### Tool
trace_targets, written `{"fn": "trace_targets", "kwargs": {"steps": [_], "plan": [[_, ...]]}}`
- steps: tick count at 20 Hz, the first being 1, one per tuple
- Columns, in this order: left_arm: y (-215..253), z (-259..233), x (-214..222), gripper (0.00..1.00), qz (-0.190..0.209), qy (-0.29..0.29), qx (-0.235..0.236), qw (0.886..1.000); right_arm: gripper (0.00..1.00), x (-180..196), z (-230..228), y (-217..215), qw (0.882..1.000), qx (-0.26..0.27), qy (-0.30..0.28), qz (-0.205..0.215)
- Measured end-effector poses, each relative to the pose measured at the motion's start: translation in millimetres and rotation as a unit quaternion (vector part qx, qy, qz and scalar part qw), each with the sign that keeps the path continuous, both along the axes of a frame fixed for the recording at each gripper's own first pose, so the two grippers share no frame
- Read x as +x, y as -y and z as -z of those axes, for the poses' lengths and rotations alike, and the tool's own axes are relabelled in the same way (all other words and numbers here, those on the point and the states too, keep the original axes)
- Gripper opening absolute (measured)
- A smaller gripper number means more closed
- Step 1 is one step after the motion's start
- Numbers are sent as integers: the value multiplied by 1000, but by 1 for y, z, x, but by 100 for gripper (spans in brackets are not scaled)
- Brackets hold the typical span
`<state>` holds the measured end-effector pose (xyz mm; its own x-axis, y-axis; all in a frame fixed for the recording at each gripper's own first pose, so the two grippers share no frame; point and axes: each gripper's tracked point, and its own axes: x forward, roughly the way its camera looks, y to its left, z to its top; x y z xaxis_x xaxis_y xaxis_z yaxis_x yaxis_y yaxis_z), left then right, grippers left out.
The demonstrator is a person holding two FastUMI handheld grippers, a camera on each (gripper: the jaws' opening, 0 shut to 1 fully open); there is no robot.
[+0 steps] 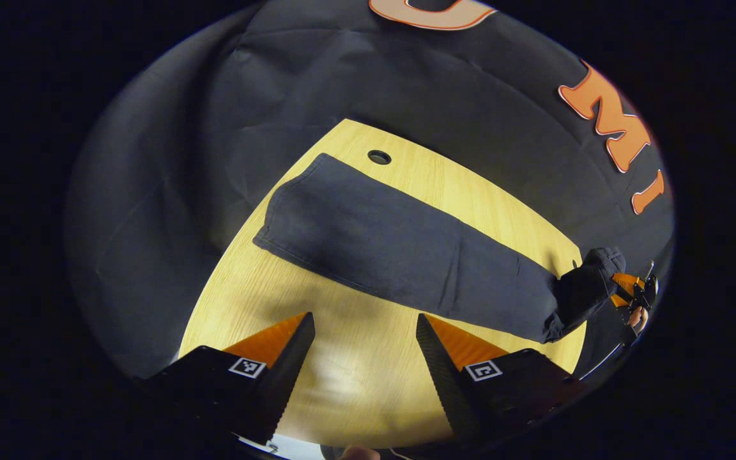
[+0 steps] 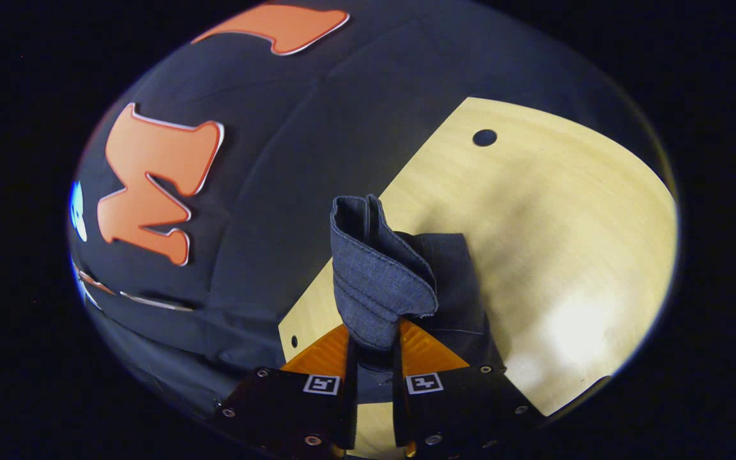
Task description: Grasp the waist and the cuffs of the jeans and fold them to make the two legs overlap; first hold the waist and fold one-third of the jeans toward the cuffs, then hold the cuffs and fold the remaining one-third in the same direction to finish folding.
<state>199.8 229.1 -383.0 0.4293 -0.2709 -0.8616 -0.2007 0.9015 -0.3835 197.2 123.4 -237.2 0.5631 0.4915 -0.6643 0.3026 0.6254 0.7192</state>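
Dark blue jeans (image 1: 374, 243) lie as one long flat strip across the wooden table (image 1: 355, 390), legs overlapped. My left gripper (image 1: 364, 315) hovers open over bare wood just in front of the strip, holding nothing. At the far right, the narrow end of the jeans is bunched and lifted off the table by my right gripper (image 1: 630, 294). In the right gripper view, the right gripper (image 2: 374, 326) is shut on that end, and a stitched hem of the jeans (image 2: 381, 275) stands up between its fingers. The rest trails down onto the table (image 2: 566, 223).
A round cable hole (image 1: 379, 156) sits in the table near the jeans' far wide end, and the same hole (image 2: 484, 137) shows beyond the held end. The booth's black cloth wall rises behind the table's far edges.
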Motion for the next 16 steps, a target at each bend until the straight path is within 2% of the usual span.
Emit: {"fn": "trace_targets", "kwargs": {"steps": [8,16], "plan": [[-42,8,-9,97,-24,-6,-4,1000,24,-3,-5,-68,999,9,-4,-32],[-62,14,-2,97,-22,-4,-16,1000,24,-16,9,-131,998,4,-28,-51]]}}
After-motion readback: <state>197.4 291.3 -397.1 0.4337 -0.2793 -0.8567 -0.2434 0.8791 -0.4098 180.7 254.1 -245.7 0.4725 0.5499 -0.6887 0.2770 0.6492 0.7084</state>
